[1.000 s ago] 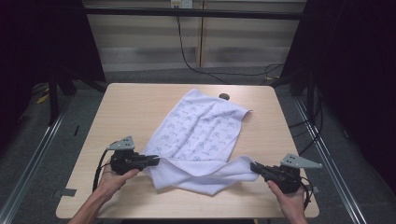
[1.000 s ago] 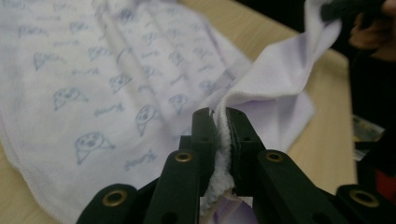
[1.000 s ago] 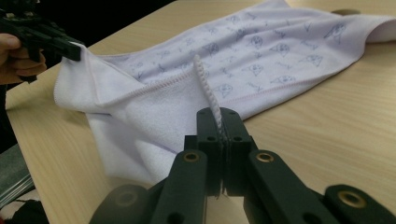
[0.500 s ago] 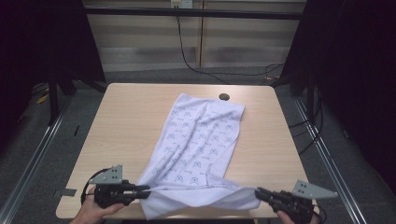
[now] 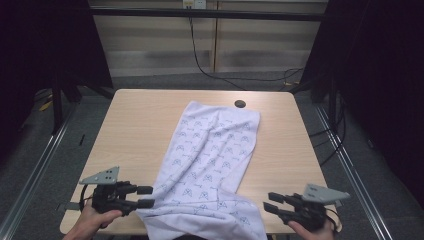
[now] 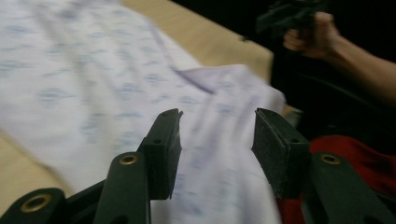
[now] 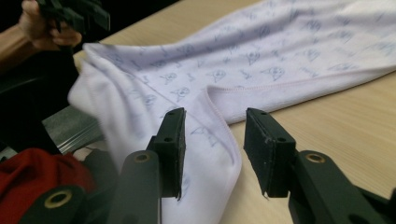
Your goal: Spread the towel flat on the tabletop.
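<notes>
Two grippers are sitting at the near edge of the worktop [image 5: 130,125], one at each side of a white patterned cloth [image 5: 212,155]. The left gripper [image 5: 145,196] is pointing toward the cloth's near left edge, its tips just touching or almost touching the fabric. Its jaws have just been opening, and in the left gripper view the left gripper [image 6: 217,140] is standing clearly parted with the cloth [image 6: 93,84] spread out beyond and below the pads, nothing pinched between them. The right gripper [image 5: 270,202] is hanging a little apart from the cloth's near right edge. Its jaws have also just been opening; in the right gripper view the right gripper [image 7: 212,149] is gaping about halfway, the hemmed edge of the cloth [image 7: 243,70] lying under and past the gap, not clamped. The cloth is stretching away from both grippers as a long strip toward the far side, its near end draping over the worktop's front edge between the two grippers.
</notes>
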Demonstrator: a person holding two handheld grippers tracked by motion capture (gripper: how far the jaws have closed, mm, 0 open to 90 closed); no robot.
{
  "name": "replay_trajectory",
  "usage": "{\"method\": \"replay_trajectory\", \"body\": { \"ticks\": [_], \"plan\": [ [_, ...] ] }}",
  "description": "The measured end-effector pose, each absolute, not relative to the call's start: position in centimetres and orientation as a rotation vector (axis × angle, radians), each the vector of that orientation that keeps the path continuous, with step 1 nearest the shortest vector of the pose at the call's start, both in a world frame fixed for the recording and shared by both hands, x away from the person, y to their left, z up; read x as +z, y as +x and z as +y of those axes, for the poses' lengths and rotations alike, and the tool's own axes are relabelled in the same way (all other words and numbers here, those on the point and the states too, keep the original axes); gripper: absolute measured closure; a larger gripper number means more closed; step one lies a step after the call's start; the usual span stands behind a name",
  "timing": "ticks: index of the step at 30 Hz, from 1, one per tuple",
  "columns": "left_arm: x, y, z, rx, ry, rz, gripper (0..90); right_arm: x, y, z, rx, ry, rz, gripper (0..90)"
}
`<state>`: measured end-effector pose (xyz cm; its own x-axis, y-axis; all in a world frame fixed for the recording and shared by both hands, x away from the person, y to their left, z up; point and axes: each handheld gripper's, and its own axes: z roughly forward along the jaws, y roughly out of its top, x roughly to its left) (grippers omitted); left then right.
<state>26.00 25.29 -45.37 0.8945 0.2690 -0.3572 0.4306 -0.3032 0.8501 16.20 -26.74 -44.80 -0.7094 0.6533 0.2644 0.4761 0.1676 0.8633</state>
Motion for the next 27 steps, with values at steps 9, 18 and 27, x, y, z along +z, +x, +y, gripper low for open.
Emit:
{"method": "replay_trajectory", "body": {
  "ticks": [9,18,27],
  "plan": [
    [-49.9,30.4,21.4,-0.142,2.123,0.691,53.0,-48.8,24.0,-19.8,1.389,1.087,2.525,57.3],
    [-50.4,29.2,22.4,-0.042,2.131,0.731,54.2,-48.8,22.6,-19.9,1.331,1.080,2.498,89.7],
    [-50.3,25.5,23.9,-0.067,2.118,0.746,51.2,-48.3,17.0,-26.5,1.318,1.274,2.318,89.7]
  ]
}}
